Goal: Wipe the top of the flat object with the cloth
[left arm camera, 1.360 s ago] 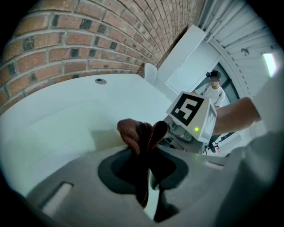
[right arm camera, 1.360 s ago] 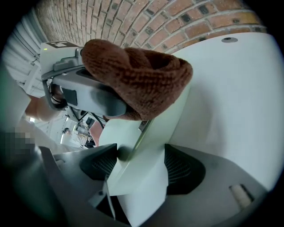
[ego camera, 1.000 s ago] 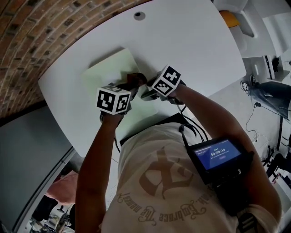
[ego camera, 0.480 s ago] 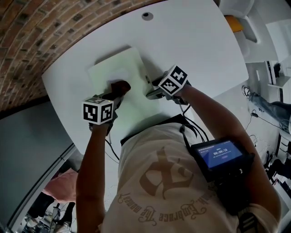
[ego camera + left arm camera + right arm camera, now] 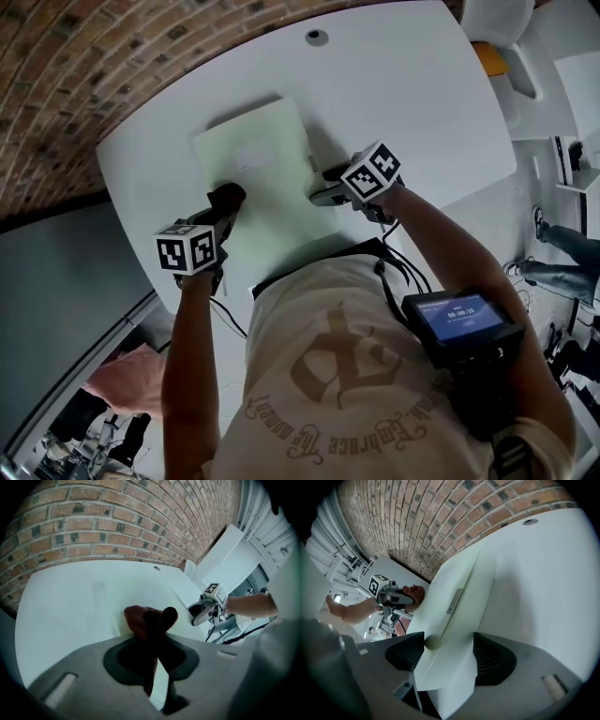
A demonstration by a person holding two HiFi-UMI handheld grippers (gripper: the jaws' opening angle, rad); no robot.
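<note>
Cloth (image 5: 139, 619): dark red-brown wad, pinched tight in the left gripper (image 5: 157, 620). The jaws are closed on it and the wad bulges out past the tips. The wad is pressed down on the board (image 5: 262, 155) at its left edge, roughly halfway along in the head view. The gripper points steeply down, marker cube toward the person.

Right gripper (image 5: 447, 651): jaws spread wide and clamped across the board's near right corner. The corner fills the gap, with both jaws against it. A narrow label strip (image 5: 454, 601) runs along the board's side face just ahead of the jaws.

Board: pale green, flat, rectangular, lying skewed on the white table (image 5: 403, 84) with its long side running away from the person. The grippers are well apart, one on each long edge.

Table has a round grommet (image 5: 317, 37) near its far edge. Brick wall (image 5: 84, 66) lies beyond it. Person wears a light printed T-shirt, with a small lit screen (image 5: 459, 314) at their right side.
</note>
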